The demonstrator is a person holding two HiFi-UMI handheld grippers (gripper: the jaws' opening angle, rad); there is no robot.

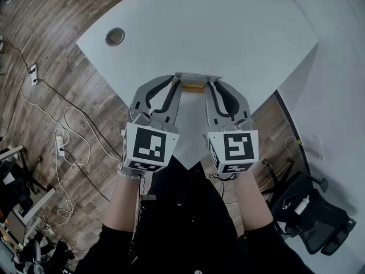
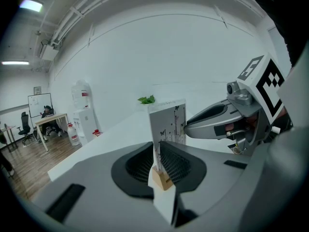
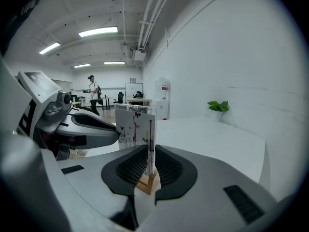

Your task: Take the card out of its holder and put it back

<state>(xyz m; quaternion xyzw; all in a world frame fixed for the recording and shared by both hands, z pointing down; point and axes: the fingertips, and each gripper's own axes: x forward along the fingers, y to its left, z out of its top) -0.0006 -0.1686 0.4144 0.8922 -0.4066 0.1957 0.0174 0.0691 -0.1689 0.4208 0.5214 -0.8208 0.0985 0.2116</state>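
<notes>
A person is standing at the corner of a white bench (image 1: 228, 27), holding a two-jaw tool in each hand and looking steeply down at them. The left tool (image 1: 177, 83) and the right tool (image 1: 211, 84) are angling in toward each other and meeting at a small card (image 1: 198, 76) near the bench's closest corner.

The card is standing upright in its wooden holder (image 1: 193, 88), a small pale block that is resting on the bench. The card is showing dark thin stems and little butterflies on a pale ground.

In the left gripper view, the left tool's jaws are pressing in on one side edge of the card, with the ribbed pads sitting against both faces, just above the holder. In the right gripper view, the right tool is pinching the opposite side edge in the same way, also low, just above the block. Each tool is appearing in the other's view, just beside the card.

A round metal grommet (image 1: 114, 36) is sitting in the bench top, well away from the card. A small green plant (image 3: 217, 106) is standing at the bench's far side by the white wall. Cables (image 1: 68, 136) are trailing across the wooden floor, and a black office chair (image 1: 311, 216) is standing to the right.
</notes>
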